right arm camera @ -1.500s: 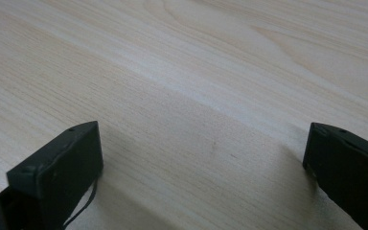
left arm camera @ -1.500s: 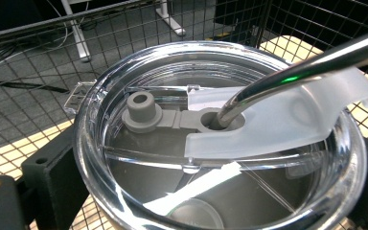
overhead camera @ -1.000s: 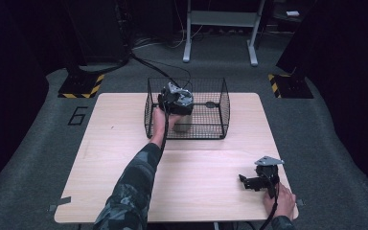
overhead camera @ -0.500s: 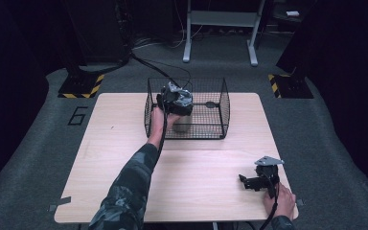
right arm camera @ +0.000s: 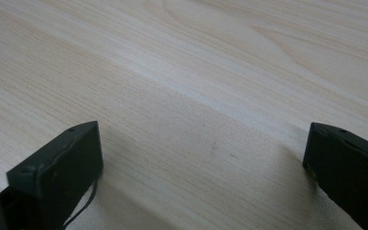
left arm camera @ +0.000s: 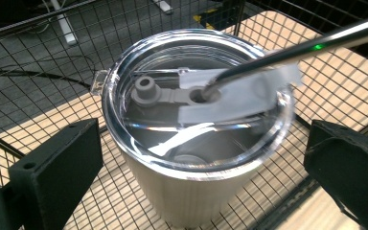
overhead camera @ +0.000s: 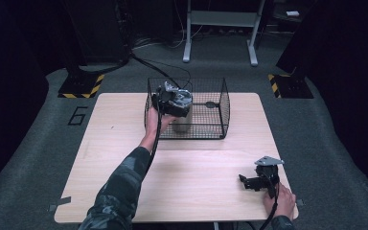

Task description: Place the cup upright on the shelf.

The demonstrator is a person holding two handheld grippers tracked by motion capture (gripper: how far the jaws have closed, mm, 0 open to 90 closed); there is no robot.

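Tumbler point(left arm camera: 191, 143) stands upright inside the wire basket point(overhead camera: 218, 103), between the left tool's point(left arm camera: 191, 158) spread jaws, untouched; right tool point(overhead camera: 258, 180) rests spread on the bench point(overhead camera: 196, 191).

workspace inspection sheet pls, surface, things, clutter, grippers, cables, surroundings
surface: wooden table, bare apart from the basket.
job's things: wire basket at the far edge; tumbler inside it, clear lid, metal straw through the lid.
clutter: nothing seen.
grippers: left gripper open, jaws either side of the tumbler; right gripper open over bare wood.
cables: black cable along the left forearm.
surroundings: dark floor, hazard-striped bases, metal stand.
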